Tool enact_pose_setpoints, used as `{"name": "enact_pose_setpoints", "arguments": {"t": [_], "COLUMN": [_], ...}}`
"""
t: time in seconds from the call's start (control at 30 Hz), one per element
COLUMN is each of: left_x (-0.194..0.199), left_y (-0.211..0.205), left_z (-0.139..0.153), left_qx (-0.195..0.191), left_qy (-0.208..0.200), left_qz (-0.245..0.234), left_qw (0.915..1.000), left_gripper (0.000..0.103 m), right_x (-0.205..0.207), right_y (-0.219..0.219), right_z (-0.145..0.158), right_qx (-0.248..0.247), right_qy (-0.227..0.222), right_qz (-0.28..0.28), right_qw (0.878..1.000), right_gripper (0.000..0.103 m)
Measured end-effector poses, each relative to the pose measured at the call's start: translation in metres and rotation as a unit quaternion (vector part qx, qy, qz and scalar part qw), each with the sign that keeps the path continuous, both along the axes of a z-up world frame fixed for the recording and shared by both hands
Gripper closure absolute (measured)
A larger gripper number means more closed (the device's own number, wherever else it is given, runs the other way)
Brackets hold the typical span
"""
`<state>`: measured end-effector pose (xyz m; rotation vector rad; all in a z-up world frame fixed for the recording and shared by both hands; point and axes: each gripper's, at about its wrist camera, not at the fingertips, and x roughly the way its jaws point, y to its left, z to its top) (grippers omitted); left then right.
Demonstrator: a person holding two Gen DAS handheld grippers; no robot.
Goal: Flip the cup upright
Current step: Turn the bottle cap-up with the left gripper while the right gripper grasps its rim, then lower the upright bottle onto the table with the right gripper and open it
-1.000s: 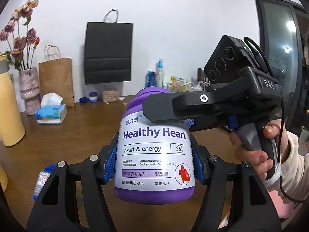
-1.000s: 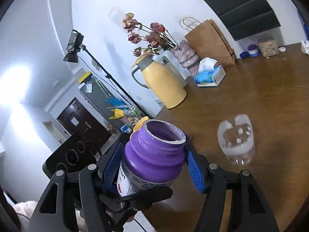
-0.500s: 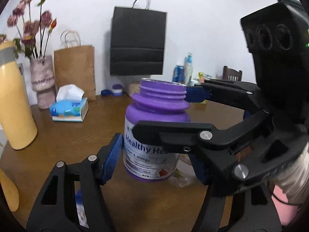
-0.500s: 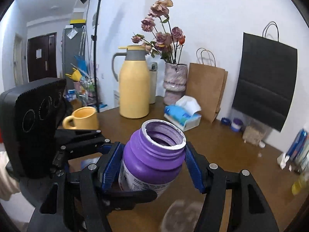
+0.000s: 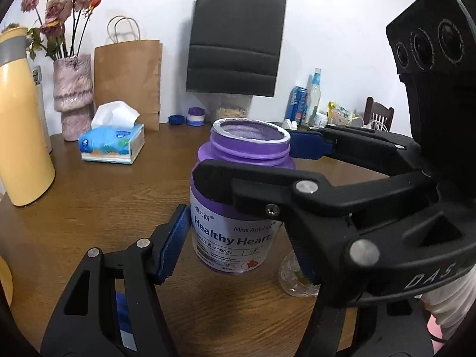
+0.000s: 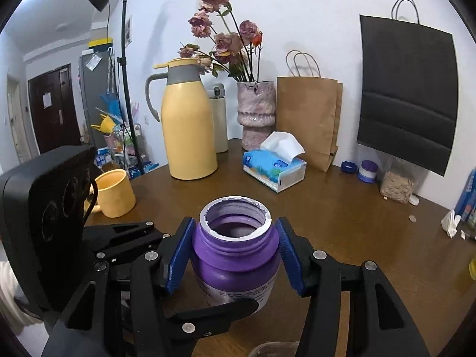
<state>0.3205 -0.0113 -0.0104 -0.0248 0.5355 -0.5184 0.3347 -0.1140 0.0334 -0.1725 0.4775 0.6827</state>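
A purple "Healthy Heart" jar stands upright in the air, its open mouth facing up. My right gripper is shut on the jar's neck, with both blue pads pressed against it. In the left wrist view the right gripper reaches in from the right. My left gripper sits lower around the jar's body and is open. Its left pad is close beside the label; the other pad is mostly hidden. A clear glass cup rests on the table behind the jar, partly hidden.
On the wooden table stand a yellow mug, a yellow thermos, a vase of flowers, a tissue box and paper bags along the wall. Bottles and small jars sit at the back right.
The jar has swung from tilted to upright with its mouth up. The left gripper, which was clamped on the body, has loosened, and the right gripper now carries the jar by the neck.
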Motion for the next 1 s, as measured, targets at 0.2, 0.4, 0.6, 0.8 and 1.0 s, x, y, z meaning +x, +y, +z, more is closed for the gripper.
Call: {"name": "enact_pose_setpoints", "arguments": {"t": [0.2, 0.4, 0.6, 0.8, 1.0], "left_x": [-0.015, -0.024, -0.037, -0.044, -0.049], "left_y": [-0.014, -0.022, -0.027, -0.026, -0.026], "left_z": [-0.016, -0.035, -0.041, -0.042, -0.042], "left_qx": [0.015, 0.037, 0.052, 0.057, 0.072], "left_qy": [0.015, 0.040, 0.036, 0.038, 0.039], "left_qz": [-0.016, -0.020, -0.026, -0.026, -0.016], "left_qw": [0.9996, 0.9983, 0.9977, 0.9973, 0.9965], "left_gripper": [0.042, 0.042, 0.041, 0.029, 0.020], "right_x": [-0.018, -0.020, -0.036, -0.046, -0.053], "right_y": [-0.014, -0.021, -0.017, -0.017, -0.013], "right_z": [-0.020, -0.041, -0.059, -0.059, -0.057], "right_qx": [0.004, 0.010, -0.009, -0.017, -0.028], "right_qy": [0.015, 0.063, 0.069, 0.064, 0.061], "right_qz": [-0.015, -0.023, -0.014, -0.013, -0.007], "right_qw": [1.000, 0.998, 0.998, 0.998, 0.998], "right_gripper": [0.043, 0.043, 0.043, 0.043, 0.042]}}
